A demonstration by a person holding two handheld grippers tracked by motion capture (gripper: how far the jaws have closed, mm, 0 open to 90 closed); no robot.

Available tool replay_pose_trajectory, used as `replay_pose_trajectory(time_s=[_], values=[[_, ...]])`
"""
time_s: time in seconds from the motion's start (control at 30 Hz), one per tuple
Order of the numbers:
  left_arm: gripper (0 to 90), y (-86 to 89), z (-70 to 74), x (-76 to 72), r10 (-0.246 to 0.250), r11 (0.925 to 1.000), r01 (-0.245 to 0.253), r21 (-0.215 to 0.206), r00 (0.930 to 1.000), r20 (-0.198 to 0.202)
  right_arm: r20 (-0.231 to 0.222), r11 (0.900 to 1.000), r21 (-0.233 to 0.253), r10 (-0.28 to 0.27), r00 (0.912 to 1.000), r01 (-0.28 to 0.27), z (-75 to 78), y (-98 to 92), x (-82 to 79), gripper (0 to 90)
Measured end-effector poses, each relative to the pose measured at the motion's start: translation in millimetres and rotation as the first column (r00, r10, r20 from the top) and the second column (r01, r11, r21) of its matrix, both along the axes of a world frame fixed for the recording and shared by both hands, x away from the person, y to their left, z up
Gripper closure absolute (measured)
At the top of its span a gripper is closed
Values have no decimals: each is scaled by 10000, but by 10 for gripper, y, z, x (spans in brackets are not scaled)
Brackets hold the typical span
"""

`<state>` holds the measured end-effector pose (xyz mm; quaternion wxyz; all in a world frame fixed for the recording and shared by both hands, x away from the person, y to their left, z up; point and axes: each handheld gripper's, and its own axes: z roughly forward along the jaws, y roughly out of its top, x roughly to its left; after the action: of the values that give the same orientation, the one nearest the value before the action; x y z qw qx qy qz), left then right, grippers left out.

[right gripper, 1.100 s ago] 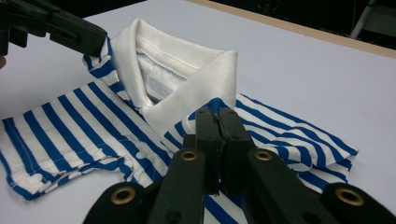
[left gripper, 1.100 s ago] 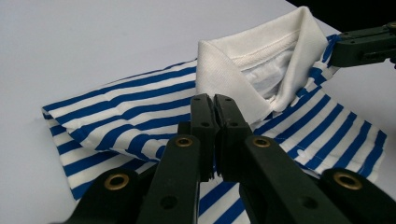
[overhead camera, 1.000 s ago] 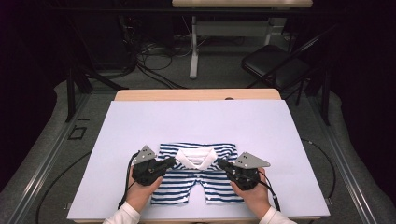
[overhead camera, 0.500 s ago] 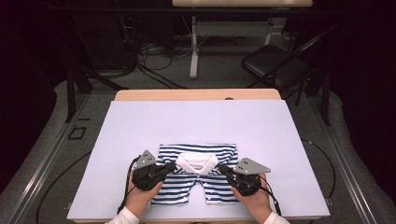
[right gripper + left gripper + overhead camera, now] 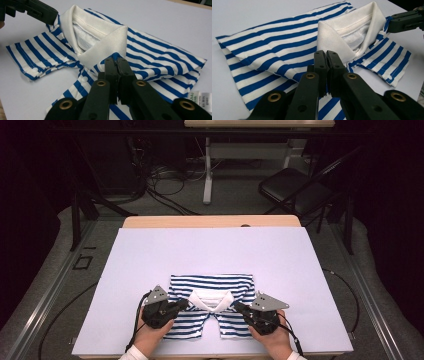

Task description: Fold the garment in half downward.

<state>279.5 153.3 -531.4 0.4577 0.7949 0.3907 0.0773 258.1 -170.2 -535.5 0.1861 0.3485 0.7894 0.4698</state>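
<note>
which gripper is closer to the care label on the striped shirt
Right. The care label lies at the shirt's edge just beside the right gripper, which is clamped by the white collar. The left gripper grips the shirt's far side.

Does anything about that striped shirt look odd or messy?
Somewhat: the shirt lies bunched on the sheet, with its front split open below the white collar. Each claw, left and right, is shut on it.
</note>
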Motion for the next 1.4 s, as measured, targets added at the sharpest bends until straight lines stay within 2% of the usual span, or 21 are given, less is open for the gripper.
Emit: replay_pose_trajectory(time_s=[0.27, 0.63, 0.87, 1.17, 1.4], values=[[873, -5, -48, 12, 85, 9999, -84, 68, 9998, -203, -519, 10000, 17, -1, 9987, 2, -89, -4, 19, 883], [845, -9, -64, 14, 272, 9996, -271, 33, 9995, -181, -612, 9997, 204, -102, 9981, 114, -104, -11, 34, 879], [772, -2, -57, 18, 446, 9990, -447, -35, 9987, -237, -742, 9993, 347, -112, 9972, 138, -110, -24, 47, 856], [666, 21, -28, 29, 625, 9978, -632, -204, 9976, -307, -766, 9978, 602, -239, 9968, 285, -97, -45, 62, 742], [567, 21, 5, 25, 688, 9974, -691, -207, 9975, -153, -807, 9956, 779, -466, 9957, 529, -72, -79, 78, 602]])
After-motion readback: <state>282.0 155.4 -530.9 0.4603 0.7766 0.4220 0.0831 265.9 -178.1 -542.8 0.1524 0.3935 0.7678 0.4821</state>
